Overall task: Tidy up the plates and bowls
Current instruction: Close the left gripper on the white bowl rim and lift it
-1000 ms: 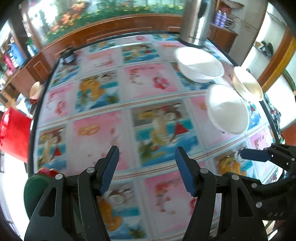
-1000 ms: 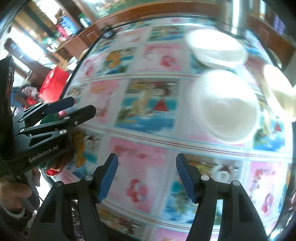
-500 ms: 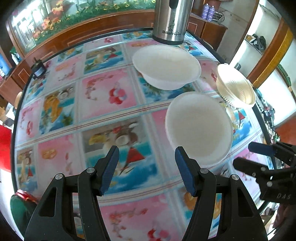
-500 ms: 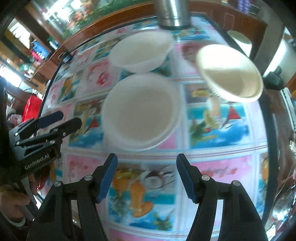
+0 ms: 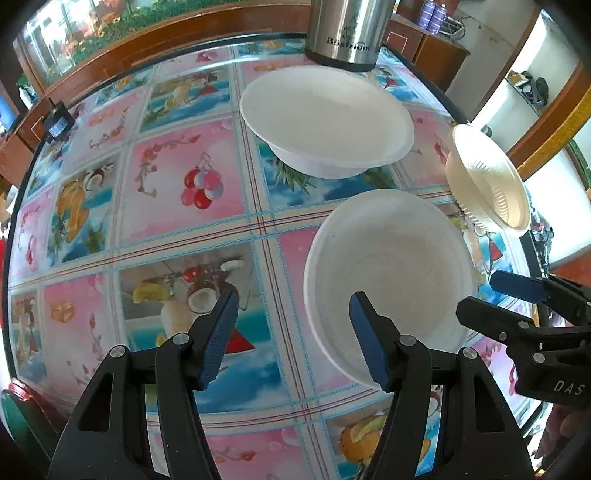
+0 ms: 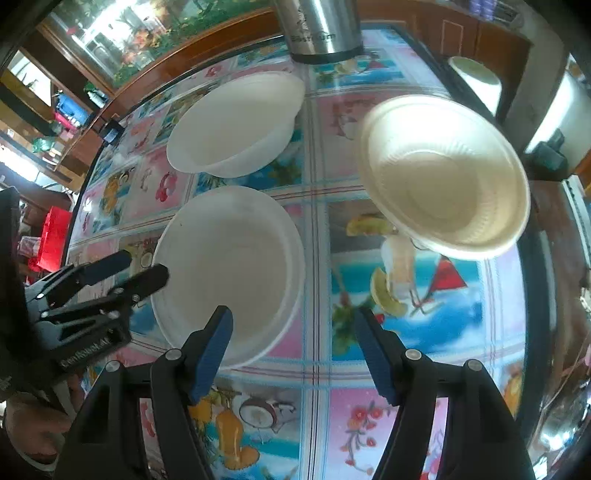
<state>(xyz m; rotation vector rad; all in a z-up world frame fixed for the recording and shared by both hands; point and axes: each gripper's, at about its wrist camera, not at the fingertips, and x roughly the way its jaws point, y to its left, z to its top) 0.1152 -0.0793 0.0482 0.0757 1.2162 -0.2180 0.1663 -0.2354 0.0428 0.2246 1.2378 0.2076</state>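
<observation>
Three bowls stand on the glass-topped table (image 5: pixel 192 229). The near white bowl (image 5: pixel 388 273) (image 6: pixel 229 266) lies between both grippers. A second white bowl (image 5: pixel 325 118) (image 6: pixel 240 122) sits behind it. At the right edge stands a cream ridged bowl (image 5: pixel 487 181) (image 6: pixel 443 173). My left gripper (image 5: pixel 293 336) (image 6: pixel 142 267) is open over the near bowl's left rim, nothing pressed between its pads. My right gripper (image 6: pixel 293 350) (image 5: pixel 491 299) is open over that bowl's near right rim, holding nothing. Whether either touches the bowl I cannot tell.
A steel thermos (image 5: pixel 347 29) (image 6: pixel 317 26) stands at the table's far edge behind the bowls. A small black device (image 5: pixel 55 125) sits at the far left rim. The table's dark edge (image 6: pixel 535 295) runs close behind the cream bowl. A person's hand (image 6: pixel 33 424) grips the left tool.
Both grippers have travelled across the table to the bowls, which now fill the views. The near white bowl has come between the two grippers. The jaws stay apart.
</observation>
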